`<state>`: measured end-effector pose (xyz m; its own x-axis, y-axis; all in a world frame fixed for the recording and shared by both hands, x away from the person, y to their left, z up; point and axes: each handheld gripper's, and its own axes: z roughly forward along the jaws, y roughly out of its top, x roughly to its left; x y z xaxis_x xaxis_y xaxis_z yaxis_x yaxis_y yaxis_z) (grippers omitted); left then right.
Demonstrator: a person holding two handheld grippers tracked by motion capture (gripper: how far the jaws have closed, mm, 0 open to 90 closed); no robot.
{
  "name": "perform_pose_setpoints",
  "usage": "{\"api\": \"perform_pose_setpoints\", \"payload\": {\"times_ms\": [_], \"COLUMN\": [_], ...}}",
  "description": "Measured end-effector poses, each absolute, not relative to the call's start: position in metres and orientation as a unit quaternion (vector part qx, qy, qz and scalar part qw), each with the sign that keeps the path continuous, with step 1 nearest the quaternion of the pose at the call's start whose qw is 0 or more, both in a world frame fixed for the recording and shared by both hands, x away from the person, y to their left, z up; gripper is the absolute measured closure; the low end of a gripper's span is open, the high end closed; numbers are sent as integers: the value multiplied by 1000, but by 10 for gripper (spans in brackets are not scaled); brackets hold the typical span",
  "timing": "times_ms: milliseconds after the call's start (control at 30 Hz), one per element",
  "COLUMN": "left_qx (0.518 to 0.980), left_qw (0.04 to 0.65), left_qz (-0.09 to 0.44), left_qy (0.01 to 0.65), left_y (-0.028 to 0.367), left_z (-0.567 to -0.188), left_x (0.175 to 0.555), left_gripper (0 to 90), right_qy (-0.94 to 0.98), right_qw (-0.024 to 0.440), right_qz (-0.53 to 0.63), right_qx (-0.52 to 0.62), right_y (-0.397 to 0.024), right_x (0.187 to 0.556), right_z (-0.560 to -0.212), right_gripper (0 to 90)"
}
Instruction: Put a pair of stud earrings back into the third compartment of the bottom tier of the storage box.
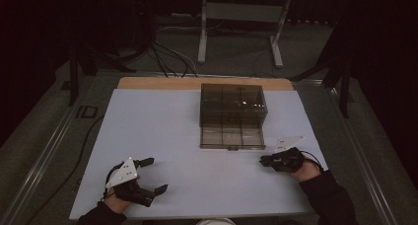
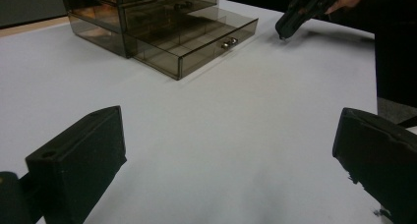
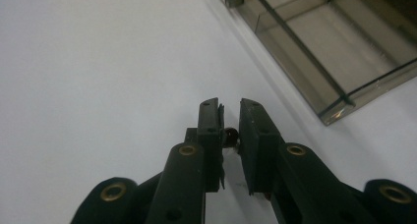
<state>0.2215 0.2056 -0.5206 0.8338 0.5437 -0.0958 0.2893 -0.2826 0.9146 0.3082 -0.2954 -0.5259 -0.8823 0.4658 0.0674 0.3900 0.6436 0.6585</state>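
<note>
Down at the near right of the counter (image 1: 162, 136), the right tool (image 1: 264, 160) lies low with its jaws drawn nearly together, a thin gap between them and nothing gripped that I can make out; a small dark bit sits in that gap in the right gripper view, too unclear to name. It points toward the smoky plastic drawer box (image 1: 232, 106), just off the corner of the bottom drawer (image 1: 231, 137), which stands pulled out toward the person. The left tool (image 1: 148, 175) rests at the near left, well away from the box, its jaws wide apart and empty.

I'd judge the drawer is the thing being worked. To shift it cleanly, the narrowed jaws should meet the small metal knob (image 2: 229, 42) at the middle of its front squarely and move straight along the drawer's run, so the light box doesn't skid.

The open drawer is split into compartments, and all look empty. The drawers above are shut, their contents too murky to tell.
</note>
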Motion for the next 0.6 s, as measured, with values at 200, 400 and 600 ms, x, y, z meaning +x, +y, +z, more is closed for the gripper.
{"api": "perform_pose_setpoints", "payload": {"times_ms": [200, 400, 600], "left_qx": [791, 792, 790], "left_qw": [539, 538, 539], "left_qz": [117, 117, 118], "left_qy": [265, 265, 266], "left_y": [206, 205, 206], "left_z": [-521, -521, -521], "left_x": [222, 222, 222], "left_gripper": [8, 8, 8], "right_qy": [899, 895, 894], "right_qw": [55, 56, 62], "right_qz": [357, 363, 360], "right_qx": [248, 253, 258], "right_y": [-297, -298, -297], "right_x": [306, 306, 307], "right_z": [-513, -505, -497], "right_gripper": [800, 800, 800]}}
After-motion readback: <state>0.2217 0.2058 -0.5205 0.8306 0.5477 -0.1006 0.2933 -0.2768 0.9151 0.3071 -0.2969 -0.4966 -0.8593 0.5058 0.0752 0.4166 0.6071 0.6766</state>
